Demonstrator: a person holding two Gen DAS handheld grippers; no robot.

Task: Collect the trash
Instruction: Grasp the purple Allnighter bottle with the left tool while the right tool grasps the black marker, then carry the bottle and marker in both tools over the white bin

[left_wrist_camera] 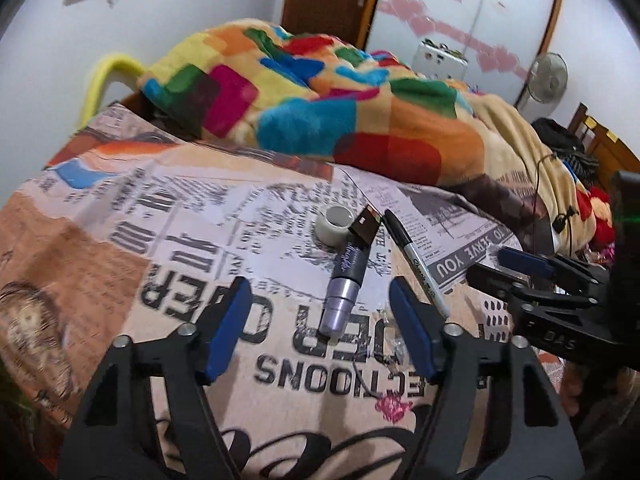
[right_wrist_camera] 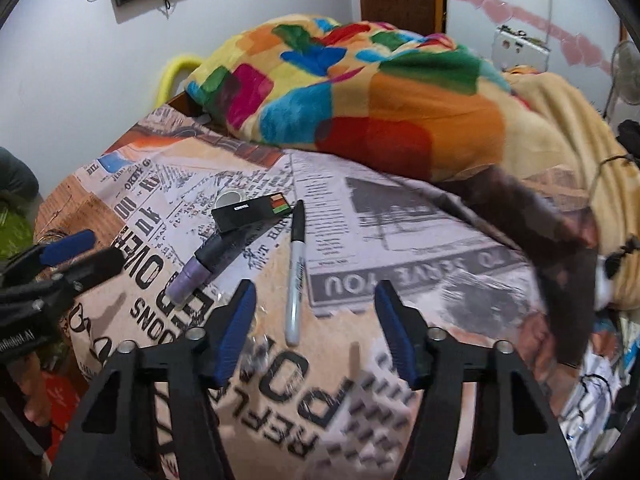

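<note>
On the newspaper-print bed sheet (left_wrist_camera: 120, 264) lie a purple tube with a dark cap (left_wrist_camera: 343, 288), a black marker (left_wrist_camera: 416, 256), a small black box (left_wrist_camera: 363, 227) and a white tape roll (left_wrist_camera: 335, 224). My left gripper (left_wrist_camera: 318, 300) is open and empty, with the purple tube between and just ahead of its fingers. In the right wrist view the tube (right_wrist_camera: 200, 270), box (right_wrist_camera: 248, 214) and marker (right_wrist_camera: 295, 268) lie ahead. My right gripper (right_wrist_camera: 314, 304) is open and empty just behind the marker's lower end. A crumpled clear wrapper (right_wrist_camera: 256, 350) lies by its left finger.
A colourful patchwork blanket (left_wrist_camera: 320, 100) is heaped at the back of the bed. A small pink scrap (left_wrist_camera: 392, 408) lies on the sheet near my left gripper. A door, a wardrobe with pink hearts (left_wrist_camera: 460, 8) and a fan (left_wrist_camera: 548, 78) stand behind.
</note>
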